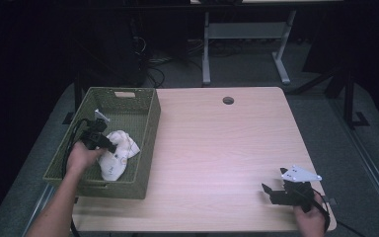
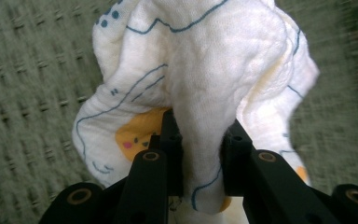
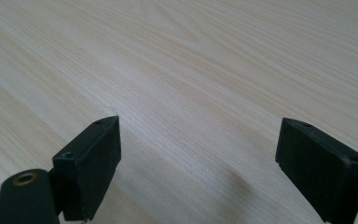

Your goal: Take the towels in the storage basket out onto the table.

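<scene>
- We had the left gripper [image 1: 109, 146] down in the green woven rectangular basket [image 1: 148, 129], jaws pinched on a fold of the white printed cloth [image 2: 200, 88].
- Cloth lay bunched on the basket floor, at the table's left.
- We held the right gripper [image 3: 198, 170] low over the pale wooden tabletop [image 1: 217, 143], jaws spread, nothing between.

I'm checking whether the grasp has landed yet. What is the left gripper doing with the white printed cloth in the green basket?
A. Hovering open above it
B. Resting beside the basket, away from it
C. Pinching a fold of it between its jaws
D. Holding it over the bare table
C: in the left gripper view the left gripper has its jaws closed on a bunched fold of the white cloth, which lies inside the green basket.
</scene>
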Tool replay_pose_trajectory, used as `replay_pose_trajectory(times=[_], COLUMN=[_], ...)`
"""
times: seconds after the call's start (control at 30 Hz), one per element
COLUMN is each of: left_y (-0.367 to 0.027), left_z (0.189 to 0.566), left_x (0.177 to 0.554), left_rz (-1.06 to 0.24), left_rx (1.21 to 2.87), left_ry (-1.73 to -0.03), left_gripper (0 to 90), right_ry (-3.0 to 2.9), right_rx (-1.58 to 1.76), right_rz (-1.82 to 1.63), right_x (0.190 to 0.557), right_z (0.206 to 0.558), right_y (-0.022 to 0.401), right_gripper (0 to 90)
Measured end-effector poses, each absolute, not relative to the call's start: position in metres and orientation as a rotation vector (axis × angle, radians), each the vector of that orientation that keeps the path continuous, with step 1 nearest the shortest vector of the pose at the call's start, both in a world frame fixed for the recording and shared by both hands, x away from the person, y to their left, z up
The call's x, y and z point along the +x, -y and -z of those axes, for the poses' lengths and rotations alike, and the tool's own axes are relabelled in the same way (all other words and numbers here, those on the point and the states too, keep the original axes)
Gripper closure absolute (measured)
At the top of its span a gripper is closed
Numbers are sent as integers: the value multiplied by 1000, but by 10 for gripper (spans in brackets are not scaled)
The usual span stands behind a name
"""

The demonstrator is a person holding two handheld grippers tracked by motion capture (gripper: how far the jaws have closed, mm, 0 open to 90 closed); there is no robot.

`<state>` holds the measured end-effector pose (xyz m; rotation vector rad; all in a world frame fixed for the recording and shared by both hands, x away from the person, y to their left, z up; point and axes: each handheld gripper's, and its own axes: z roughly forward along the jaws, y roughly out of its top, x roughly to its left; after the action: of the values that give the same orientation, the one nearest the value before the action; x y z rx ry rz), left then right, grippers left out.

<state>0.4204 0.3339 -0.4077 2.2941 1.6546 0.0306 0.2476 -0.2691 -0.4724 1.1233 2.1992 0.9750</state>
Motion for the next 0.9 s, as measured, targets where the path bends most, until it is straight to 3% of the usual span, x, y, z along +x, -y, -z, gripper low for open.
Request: replay_pose_trajectory(times=[0.3, 0.57, 0.9], left_y=[-335, -358, -371], left_z=[390, 361, 333], left_x=[410, 393, 382], left_rz=[17, 29, 112], left_rx=[2266, 2081, 1987], left_ry=[-1561, -1429, -1370], left_gripper=[743, 743, 728], right_ry=[-2201, -2198, -2197], right_rx=[1117, 1121, 1110], right_rz=[-972, -969, -966], right_x=[248, 247, 248], right_z=[473, 473, 473], right_y=[269, 268, 268], right_gripper=[137, 137, 137])
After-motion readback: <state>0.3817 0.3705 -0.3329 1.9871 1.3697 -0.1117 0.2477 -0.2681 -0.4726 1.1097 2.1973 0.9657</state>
